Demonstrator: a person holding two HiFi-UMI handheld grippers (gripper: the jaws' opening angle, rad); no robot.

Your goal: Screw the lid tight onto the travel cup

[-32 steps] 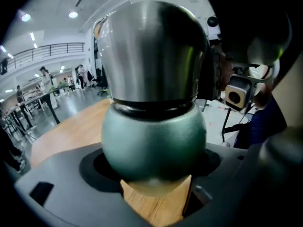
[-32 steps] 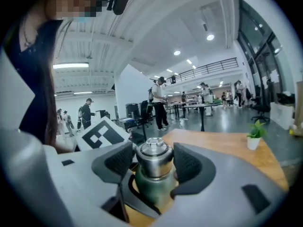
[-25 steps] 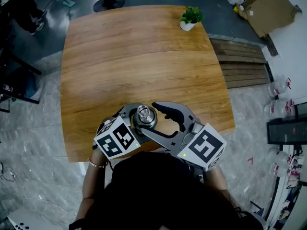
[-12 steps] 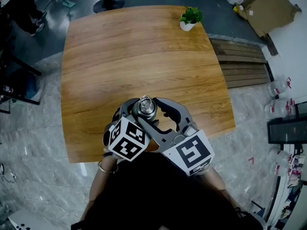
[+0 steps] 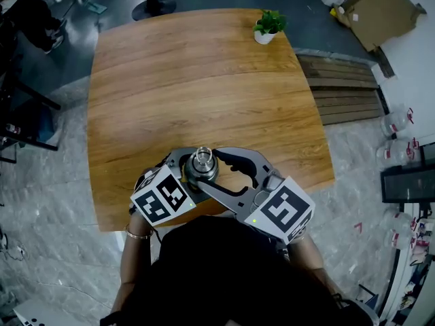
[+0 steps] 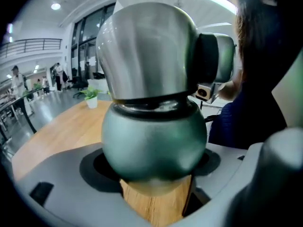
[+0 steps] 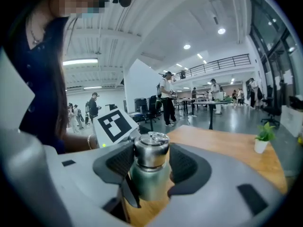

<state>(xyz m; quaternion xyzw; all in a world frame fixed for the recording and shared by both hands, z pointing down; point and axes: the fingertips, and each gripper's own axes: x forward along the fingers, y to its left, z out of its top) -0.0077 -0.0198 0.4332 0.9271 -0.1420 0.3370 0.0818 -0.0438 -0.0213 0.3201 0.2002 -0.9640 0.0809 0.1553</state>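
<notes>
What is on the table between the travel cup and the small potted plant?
Nothing: in the head view the wooden table is bare between the travel cup and the potted plant.

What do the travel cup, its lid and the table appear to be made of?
The travel cup is probably metal with a matte grey-green coat: its highlights are soft and blurred. The lid looks like stainless steel, fairly shiny: it is silver and catches bright reflections. The table is wood or a wood-look laminate with a satin finish: long brown grain lines run across it.
</notes>
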